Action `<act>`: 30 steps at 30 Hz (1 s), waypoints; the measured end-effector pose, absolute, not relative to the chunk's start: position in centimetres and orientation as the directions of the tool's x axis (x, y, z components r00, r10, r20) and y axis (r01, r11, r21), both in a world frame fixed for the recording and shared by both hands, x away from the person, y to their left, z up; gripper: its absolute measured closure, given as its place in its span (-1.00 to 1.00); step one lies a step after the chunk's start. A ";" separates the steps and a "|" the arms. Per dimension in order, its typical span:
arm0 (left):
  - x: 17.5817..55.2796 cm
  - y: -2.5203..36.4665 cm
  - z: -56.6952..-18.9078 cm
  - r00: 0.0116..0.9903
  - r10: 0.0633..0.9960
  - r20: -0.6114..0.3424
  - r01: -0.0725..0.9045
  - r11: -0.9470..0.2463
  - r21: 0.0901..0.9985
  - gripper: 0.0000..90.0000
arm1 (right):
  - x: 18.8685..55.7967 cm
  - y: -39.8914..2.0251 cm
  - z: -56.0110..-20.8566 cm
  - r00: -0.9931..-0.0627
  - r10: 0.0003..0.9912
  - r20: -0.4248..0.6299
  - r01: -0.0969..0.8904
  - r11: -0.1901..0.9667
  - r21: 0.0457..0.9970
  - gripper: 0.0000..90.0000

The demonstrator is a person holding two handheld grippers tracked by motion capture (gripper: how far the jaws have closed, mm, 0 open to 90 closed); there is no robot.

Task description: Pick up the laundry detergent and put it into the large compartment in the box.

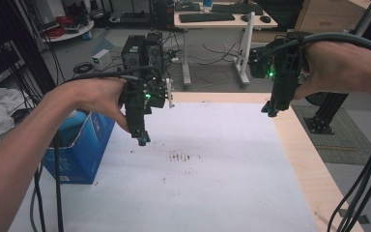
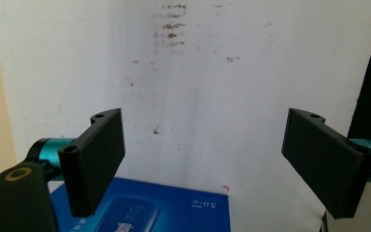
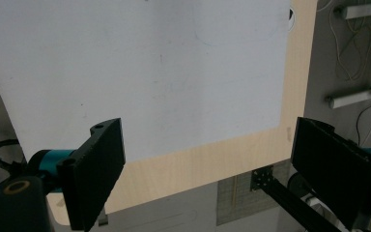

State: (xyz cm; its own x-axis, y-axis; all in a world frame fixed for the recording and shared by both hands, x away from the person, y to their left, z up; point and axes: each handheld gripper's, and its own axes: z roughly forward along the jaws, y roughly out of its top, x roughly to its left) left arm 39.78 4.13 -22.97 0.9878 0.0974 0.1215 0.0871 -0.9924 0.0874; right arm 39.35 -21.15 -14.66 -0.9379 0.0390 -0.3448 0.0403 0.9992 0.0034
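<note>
A: Blue carton [image 1: 79, 150], at the table's [image 1: 299, 150] left edge, is taken as the thing in hand. It is seen just below and to the left of the left gripper [image 1: 143, 139] in the high view, and at the bottom of the left gripper view, under the jaws.

B: Agreed. Left gripper's state?

A: Jaws are held wide apart, nothing between them; white sheet [image 1: 212, 174] w/ dark specks [image 1: 179, 156] is seen through the gap.

B: And the right gripper [image 1: 270, 111]?

A: Also spread, empty. It is held up near the table's far right corner, well apart from the carton.

B: So the left is judged much nearer.

A: Yes. The carton's top looks open, and its long axis seems to run roughly along the table's left edge, though that cannot be told for sure as part is hidden by the forearm. The approach would prob. be made down and to the left, w/ jaws set across the carton's wall.

B: Risk?

A: A thin card wall could be crushed or tipped.
</note>
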 end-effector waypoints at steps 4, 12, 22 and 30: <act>39.5 3.7 -23.6 0.989 0.088 0.116 0.079 -0.994 0.082 -0.66 | 39.3 -21.2 -14.6 -0.937 0.038 -0.347 0.038 0.999 0.007 -0.75; 39.4 3.4 -24.6 0.991 0.084 0.103 0.079 -0.996 0.052 -0.66 | 39.1 -21.0 -14.6 -0.937 0.035 -0.349 0.034 0.999 0.009 -0.75; 39.5 3.8 -25.2 0.992 0.087 0.087 0.083 -0.995 0.050 -0.66 | 39.3 -20.7 -14.8 -0.938 0.030 -0.345 0.030 1.000 0.004 -0.75; 39.5 3.8 -25.5 0.994 0.077 0.078 0.074 -0.996 0.048 -0.66 | 39.5 -20.3 -15.0 -0.939 0.015 -0.343 0.015 1.000 0.002 -0.75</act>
